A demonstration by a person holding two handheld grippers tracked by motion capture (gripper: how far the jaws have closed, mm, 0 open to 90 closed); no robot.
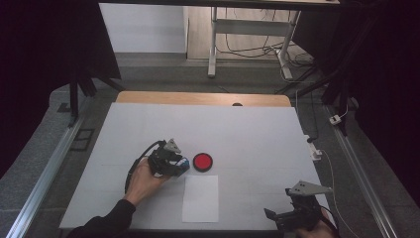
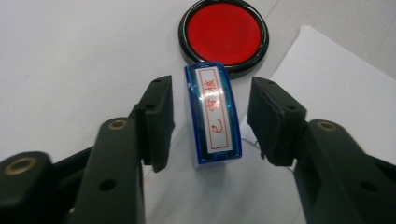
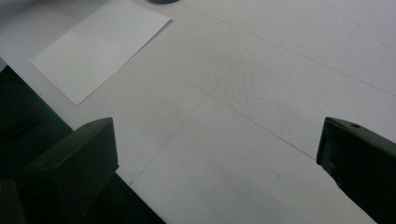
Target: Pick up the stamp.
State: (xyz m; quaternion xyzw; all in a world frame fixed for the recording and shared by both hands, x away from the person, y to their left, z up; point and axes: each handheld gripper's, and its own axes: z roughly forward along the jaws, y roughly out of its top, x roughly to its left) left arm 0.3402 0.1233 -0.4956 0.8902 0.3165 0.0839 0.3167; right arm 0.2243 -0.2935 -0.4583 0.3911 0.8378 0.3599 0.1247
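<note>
Left claw [image 2: 210, 123] astride half-hidden, perhaps ungripped stamp [image 2: 213, 119]

The blue stamp [image 2: 213, 119], red-lettered white label up, stands just beside the round red ink pad [image 2: 223, 33].

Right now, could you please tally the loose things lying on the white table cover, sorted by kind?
Stamp, blue, between the left tongs: 1
Ink pad, round, red: 1
Sheet of paper, white: 1
Total: 3
</note>
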